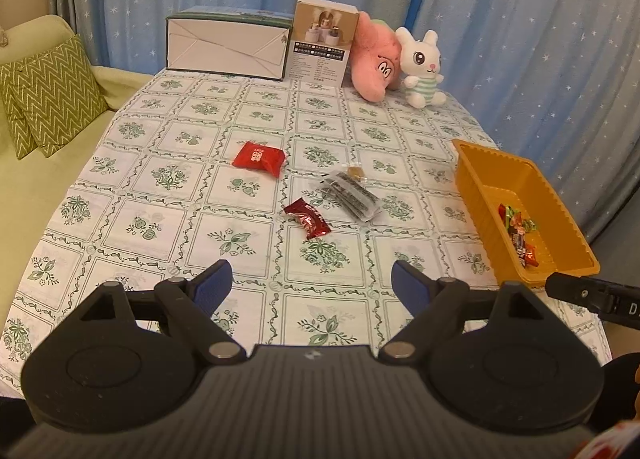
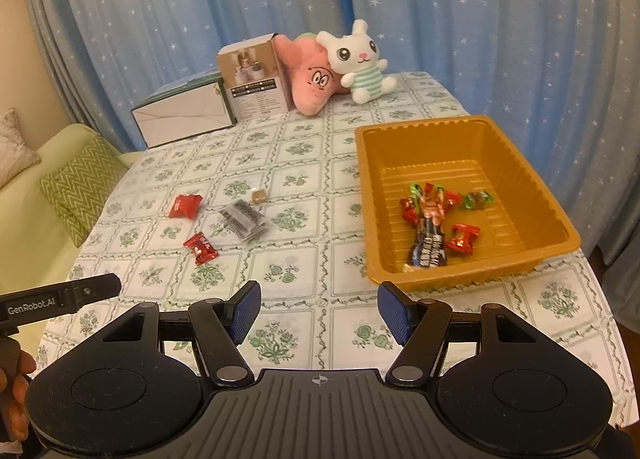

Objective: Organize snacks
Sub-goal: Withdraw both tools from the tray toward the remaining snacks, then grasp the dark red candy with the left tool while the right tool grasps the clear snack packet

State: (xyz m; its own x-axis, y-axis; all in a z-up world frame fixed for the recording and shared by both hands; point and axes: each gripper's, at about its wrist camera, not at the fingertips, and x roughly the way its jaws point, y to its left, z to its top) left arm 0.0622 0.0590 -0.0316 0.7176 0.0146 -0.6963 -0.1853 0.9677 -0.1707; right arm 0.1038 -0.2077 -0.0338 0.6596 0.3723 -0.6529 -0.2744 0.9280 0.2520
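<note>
Blue star-print curtains (image 1: 500,39) back a table under a green floral-tiled cloth (image 1: 168,219).

Left wrist view: far edge holds one white-sided carton (image 1: 228,45), one upright product box (image 1: 322,45), one pink plush (image 1: 376,63) and one white rabbit plush (image 1: 424,67). Loose snacks mid-table, nothing lying between them and the gripper: one bright red packet (image 1: 259,159), one dark red wrapped candy (image 1: 307,218), one clear sachet with dark print (image 1: 352,195), one small brown sweet (image 1: 354,171). Orange tray (image 1: 480,183) at right edge, wrapped candies inside. Left gripper (image 1: 312,279) released, fingers wide, empty.

Right wrist view: tray holds about six wrapped pieces (image 2: 440,219), red, green and one long dark bar. Right gripper (image 2: 319,309) parted, empty, just before the tray's near corner.
</note>
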